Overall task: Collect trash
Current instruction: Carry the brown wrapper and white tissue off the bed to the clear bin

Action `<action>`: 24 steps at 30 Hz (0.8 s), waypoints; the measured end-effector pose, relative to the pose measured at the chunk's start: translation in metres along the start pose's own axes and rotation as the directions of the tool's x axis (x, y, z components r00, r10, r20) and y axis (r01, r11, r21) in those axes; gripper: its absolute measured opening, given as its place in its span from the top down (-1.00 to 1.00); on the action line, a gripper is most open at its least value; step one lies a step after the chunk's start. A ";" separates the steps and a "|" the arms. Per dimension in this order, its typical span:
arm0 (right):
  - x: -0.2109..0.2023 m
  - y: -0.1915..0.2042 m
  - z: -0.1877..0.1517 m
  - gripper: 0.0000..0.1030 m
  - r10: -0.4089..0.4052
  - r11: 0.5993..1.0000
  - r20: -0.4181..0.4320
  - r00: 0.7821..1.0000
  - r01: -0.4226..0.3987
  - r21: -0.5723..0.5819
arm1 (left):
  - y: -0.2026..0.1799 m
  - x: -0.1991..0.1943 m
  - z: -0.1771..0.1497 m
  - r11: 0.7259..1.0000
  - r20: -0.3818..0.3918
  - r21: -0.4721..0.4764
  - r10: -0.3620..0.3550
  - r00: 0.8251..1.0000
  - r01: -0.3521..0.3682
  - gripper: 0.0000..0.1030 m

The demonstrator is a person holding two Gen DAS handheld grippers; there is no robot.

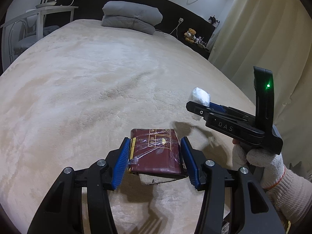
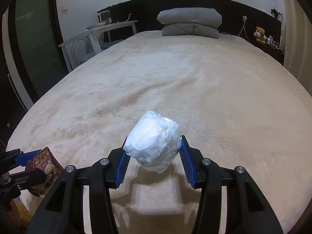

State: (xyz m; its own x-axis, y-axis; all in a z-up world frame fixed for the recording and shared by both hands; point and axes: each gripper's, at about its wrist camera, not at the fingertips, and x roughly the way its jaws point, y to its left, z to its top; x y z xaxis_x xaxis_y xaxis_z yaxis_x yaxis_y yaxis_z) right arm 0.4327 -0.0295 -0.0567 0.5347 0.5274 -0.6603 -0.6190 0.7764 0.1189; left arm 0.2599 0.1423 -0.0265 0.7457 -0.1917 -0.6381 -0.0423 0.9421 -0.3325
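My left gripper is shut on a dark red crumpled packet wrapped in clear film, held just above the beige bed. The packet also shows in the right wrist view, at the lower left, in the left gripper. My right gripper is shut on a white wad in clear plastic, held above the bed. In the left wrist view the right gripper is at the right, raised, with the white wad at its tips.
A folded grey quilt lies at the head of the bed against a dark headboard. A white table and chair stand at the left. A teddy bear and small items sit on a ledge at the right, beside curtains.
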 end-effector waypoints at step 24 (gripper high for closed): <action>-0.150 -0.010 -0.071 0.05 0.016 0.998 0.138 0.990 -0.023 0.051 | -0.054 -0.048 -0.044 0.998 0.124 0.020 -0.054 0.991 0.052 0.00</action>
State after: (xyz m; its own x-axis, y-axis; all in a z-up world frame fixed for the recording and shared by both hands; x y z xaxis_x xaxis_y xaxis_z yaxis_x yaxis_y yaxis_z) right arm 0.3183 -0.1411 -0.0117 0.5992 0.5821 -0.5496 -0.6009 0.7807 0.1718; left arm 0.1970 0.0890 -0.0082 0.8237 -0.2069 -0.5280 0.0101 0.9363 -0.3511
